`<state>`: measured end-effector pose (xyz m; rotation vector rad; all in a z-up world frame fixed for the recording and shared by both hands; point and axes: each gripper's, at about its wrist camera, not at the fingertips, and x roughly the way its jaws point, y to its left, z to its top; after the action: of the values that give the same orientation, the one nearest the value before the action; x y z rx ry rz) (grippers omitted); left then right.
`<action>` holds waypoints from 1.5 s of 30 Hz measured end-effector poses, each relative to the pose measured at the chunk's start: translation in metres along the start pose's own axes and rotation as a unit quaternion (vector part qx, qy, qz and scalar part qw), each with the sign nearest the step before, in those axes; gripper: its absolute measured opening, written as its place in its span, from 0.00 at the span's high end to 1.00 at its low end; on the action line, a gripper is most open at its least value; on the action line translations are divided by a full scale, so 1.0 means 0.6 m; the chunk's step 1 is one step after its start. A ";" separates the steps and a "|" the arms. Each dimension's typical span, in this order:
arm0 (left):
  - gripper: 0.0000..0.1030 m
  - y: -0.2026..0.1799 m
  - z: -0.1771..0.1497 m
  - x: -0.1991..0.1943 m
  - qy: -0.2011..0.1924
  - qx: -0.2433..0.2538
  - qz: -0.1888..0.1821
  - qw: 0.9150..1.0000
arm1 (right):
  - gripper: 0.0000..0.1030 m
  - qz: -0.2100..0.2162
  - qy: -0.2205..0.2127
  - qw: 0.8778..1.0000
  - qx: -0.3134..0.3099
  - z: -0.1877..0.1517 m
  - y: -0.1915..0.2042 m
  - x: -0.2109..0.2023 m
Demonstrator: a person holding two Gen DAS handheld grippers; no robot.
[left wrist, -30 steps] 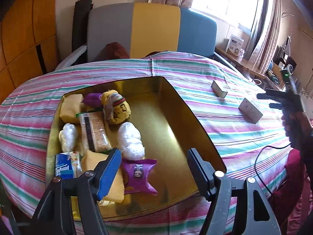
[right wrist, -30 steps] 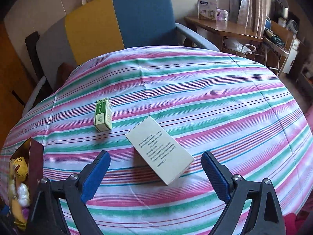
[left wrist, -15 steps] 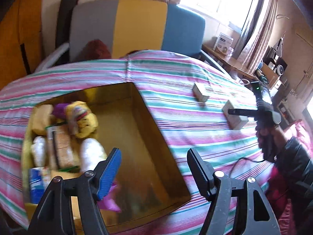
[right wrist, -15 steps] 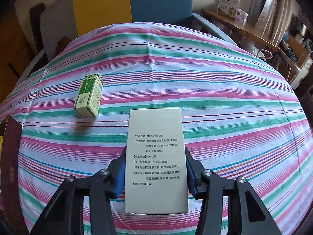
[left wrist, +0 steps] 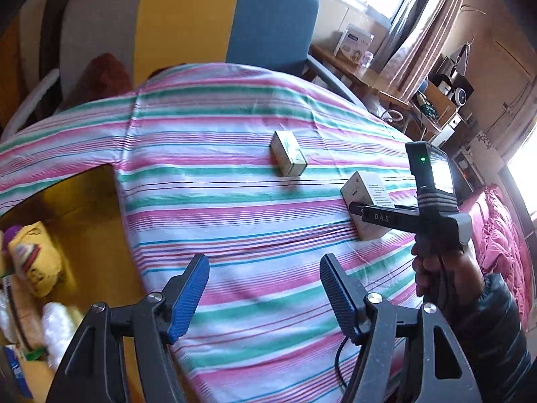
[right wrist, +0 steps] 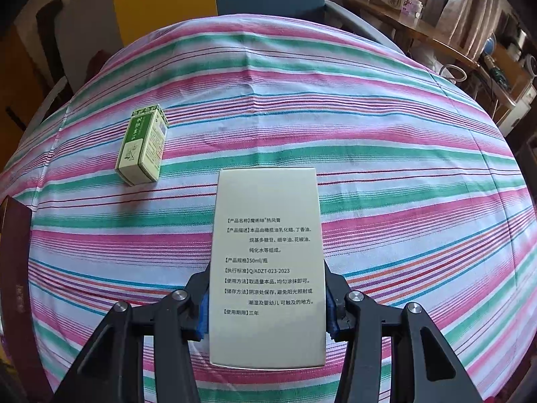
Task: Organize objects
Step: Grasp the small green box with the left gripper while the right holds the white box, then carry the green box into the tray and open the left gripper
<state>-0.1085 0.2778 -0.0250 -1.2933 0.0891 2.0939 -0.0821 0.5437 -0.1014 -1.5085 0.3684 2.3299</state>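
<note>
The right gripper [right wrist: 266, 305] is clamped on the pale cream rectangular cardboard carton printed with black Chinese text [right wrist: 266, 262], its blue pads [right wrist: 204, 315] pressing the two long side walls near the carton's near end, while the far end reaches out over the pink, green and white striped tablecloth [right wrist: 402, 168]. From the left wrist view the carton [left wrist: 367, 198] sits low at the cloth; whether it touches cannot be told. It is probably light, a thin card shell around a small bottle by the label, so it should be stiff along its edges yet apt to dent under hard squeezing; a hold nearer its middle would likely tilt less than this end hold. The left gripper [left wrist: 265, 292] hangs with its fingers spread wide and nothing between them, above the cloth beside the gold-lined open box of snack packets [left wrist: 84, 221]. A small green and cream cardboard box [right wrist: 142, 144] lies flat on the cloth, near the carton but apart from it, and looks just as light, best pinched across its narrow sides.
</note>
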 end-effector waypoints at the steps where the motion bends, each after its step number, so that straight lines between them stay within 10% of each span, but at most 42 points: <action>1: 0.33 -0.003 0.007 0.012 0.007 -0.002 -0.001 1.000 | 0.51 0.002 0.000 1.000 0.003 0.000 -0.002 0.000; 19: 0.30 -0.063 0.163 0.209 0.026 0.027 0.011 0.999 | 0.12 -0.015 0.048 0.998 0.028 -0.005 -0.013 0.017; 31: 0.31 -0.069 0.215 0.318 0.049 0.011 0.053 0.997 | 0.29 -0.011 0.031 0.997 0.063 0.002 -0.046 -0.002; 36: 0.69 -0.056 0.196 0.314 0.057 0.023 0.082 0.995 | 0.51 -0.018 0.027 0.998 0.048 0.000 -0.040 -0.004; 45: 0.70 -0.037 0.089 0.231 0.049 0.032 0.079 0.995 | 0.51 -0.002 0.019 1.000 0.001 -0.014 -0.017 -0.014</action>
<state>-0.1767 0.3850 -0.1051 -1.3886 0.3087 2.1394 -0.0679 0.5485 -0.0974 -1.5521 0.3771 2.3008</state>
